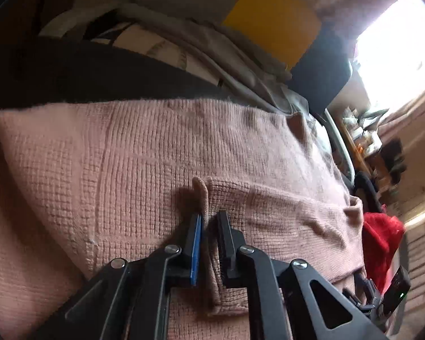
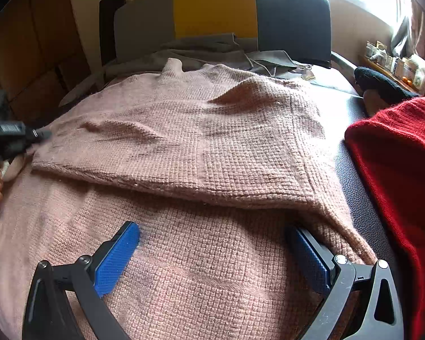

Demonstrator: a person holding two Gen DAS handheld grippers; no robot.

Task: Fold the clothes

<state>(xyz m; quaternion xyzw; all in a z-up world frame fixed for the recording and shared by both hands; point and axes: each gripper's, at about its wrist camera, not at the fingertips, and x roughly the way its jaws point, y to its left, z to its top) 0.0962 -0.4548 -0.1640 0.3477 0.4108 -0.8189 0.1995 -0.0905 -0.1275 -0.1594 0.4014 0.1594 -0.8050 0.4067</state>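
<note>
Pink knit sweater (image 1: 184, 147) fold between left claw (image 1: 209, 218) pads.

hidden: pink sweater (image 2: 184, 147) is covering the table | cut off: red sweater (image 2: 405, 170) is running off the right edge

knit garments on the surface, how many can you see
3 that clearly read as knits: the pink sweater spread across the middle, the red knit at its right edge, and a black knit piece beyond the red one. The grey fabric behind may hide more.
</note>
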